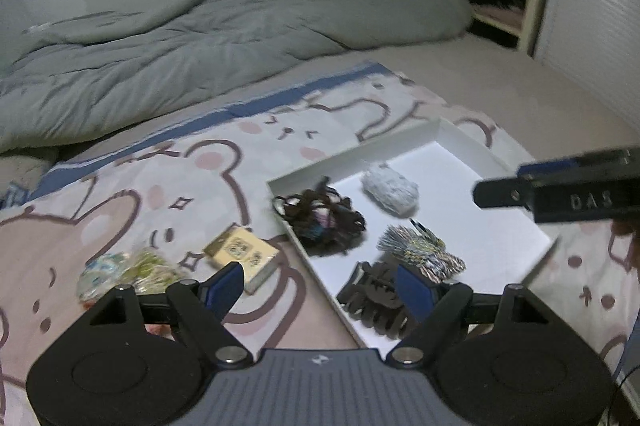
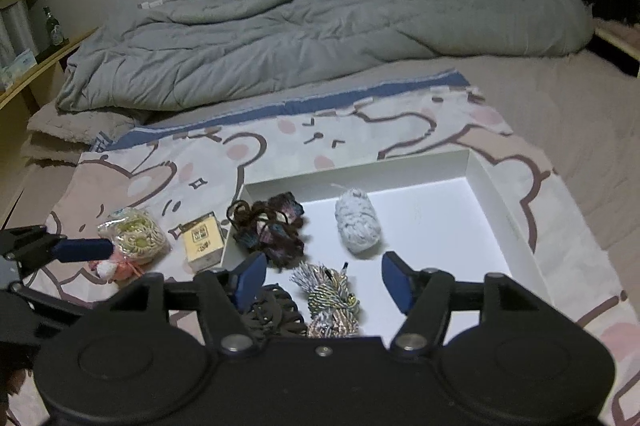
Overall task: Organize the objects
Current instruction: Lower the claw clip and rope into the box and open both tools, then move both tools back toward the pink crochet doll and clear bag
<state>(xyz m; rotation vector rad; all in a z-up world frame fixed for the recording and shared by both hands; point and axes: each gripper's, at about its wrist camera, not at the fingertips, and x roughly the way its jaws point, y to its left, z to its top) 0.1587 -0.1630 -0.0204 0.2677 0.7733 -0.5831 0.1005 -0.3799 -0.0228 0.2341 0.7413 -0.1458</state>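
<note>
Left wrist view: left gripper [image 1: 318,284] spread and empty, above the near-left edge of the white box [image 1: 460,141]; small yellow carton [image 1: 244,254] and bagged yarn [image 1: 132,272] lie outside on the bear blanket [image 1: 120,193]. Right wrist view: right gripper [image 2: 322,282] spread, nothing pinched, over the multicolour skein [image 2: 332,296] inside the box. Looks like between picks; next move likely the carton.

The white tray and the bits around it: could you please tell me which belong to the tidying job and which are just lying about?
Belonging to the job:
white tray
pale yarn ball
dark yarn bundle
striped cord bundle
brown hair clip
small yellow box
bagged yellow-green yarn

Just lying about:
grey duvet
bear-print sheet
shelf bottle
</note>
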